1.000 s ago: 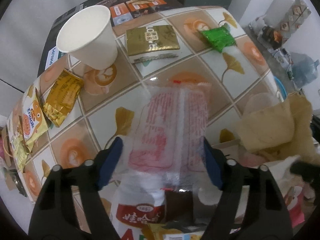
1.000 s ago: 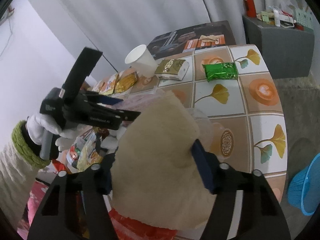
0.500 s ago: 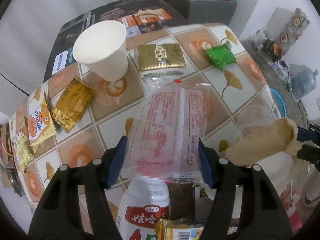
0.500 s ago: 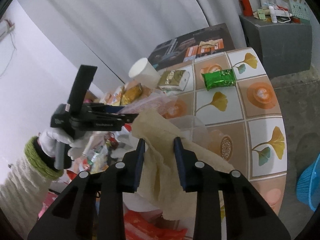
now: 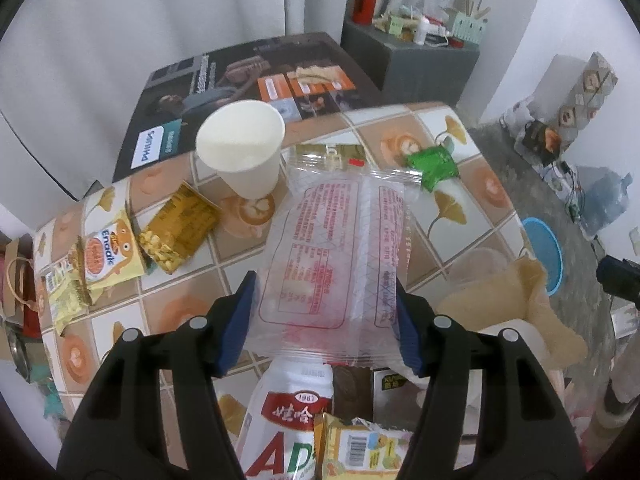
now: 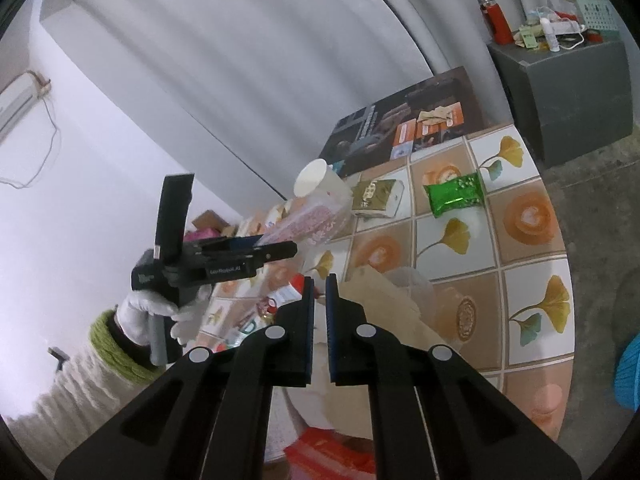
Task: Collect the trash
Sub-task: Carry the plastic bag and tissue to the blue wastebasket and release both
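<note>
The left claw (image 5: pixel 326 322) grips a flat, clear plastic wrapper (image 5: pixel 340 248) printed in red, its blue pads pressing the wrapper's two long edges; the jaws have just been closing a little onto it. The crinkled film has one serrated sealed end at the far side and is held up above the worktop (image 5: pixel 472 184), which is covered in a glossy tile-pattern sheet of orange coffee cups and yellow ginkgo leaves.

The right claw (image 6: pixel 319 320) has just been closing and now stands almost shut, only a thin slit between its blue pads. Whether they pinch the soft tan paper (image 6: pixel 384 304) just beyond them cannot be told.

On the worktop stand one white paper cup (image 5: pixel 244 148), upright and conical, one shiny green foil packet (image 5: pixel 434 166) at the far right, one gold foil snack bag (image 5: pixel 176 228) left of the cup, and a yellow cartoon-printed packet (image 5: pixel 108 256) further left. Partly hidden behind the wrapper lies one gold-topped box (image 6: pixel 376 196). Near the left claw lies a white plastic bottle (image 5: pixel 296 404) with a red label. Beyond the worktop's far edge is a dark printed carton (image 5: pixel 240 80).
</note>
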A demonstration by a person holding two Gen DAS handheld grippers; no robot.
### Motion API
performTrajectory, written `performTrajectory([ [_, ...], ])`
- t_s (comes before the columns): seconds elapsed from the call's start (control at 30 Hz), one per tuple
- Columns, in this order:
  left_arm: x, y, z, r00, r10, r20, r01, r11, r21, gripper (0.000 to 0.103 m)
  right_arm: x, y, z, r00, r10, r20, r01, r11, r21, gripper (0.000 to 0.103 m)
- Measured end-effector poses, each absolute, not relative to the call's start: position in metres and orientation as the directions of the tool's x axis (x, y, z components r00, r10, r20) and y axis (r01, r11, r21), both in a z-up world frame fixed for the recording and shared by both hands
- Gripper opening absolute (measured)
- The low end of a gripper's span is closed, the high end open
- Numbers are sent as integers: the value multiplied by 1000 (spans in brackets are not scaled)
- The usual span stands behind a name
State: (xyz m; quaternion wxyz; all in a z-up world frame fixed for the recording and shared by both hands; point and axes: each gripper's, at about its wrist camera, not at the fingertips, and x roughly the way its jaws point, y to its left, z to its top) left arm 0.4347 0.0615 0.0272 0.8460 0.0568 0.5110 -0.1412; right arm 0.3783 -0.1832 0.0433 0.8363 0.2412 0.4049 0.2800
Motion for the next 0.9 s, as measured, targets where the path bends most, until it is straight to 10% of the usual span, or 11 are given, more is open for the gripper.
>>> performTrajectory([
  [0.07, 431, 63, 31, 440, -191, -877, 294, 954, -61, 59, 384, -182, 41, 496, 642, -585, -258, 752, 606, 15],
  [0.13, 429, 63, 31, 435, -192, -880, 291, 955, -64, 58, 393, -179, 35, 470, 621, -627, -236, 773, 588, 57],
  [0.37, 424, 59, 29, 423, -206, -883, 299, 951, -78, 58, 442, -154, -8, 318, 575, -754, -214, 818, 533, 58],
  [0.47, 422, 58, 32, 427, -207, -880, 304, 950, -76, 58, 450, -149, -15, 297, 582, -757, -232, 813, 534, 44],
  [0.53, 421, 59, 35, 432, -208, -878, 305, 949, -75, 58, 447, -148, -4, 297, 629, -719, -256, 778, 574, 3],
  [0.9, 415, 70, 58, 464, -207, -861, 268, 960, -86, 57, 387, -147, 99, 486, 677, -552, -438, 735, 517, 3],
])
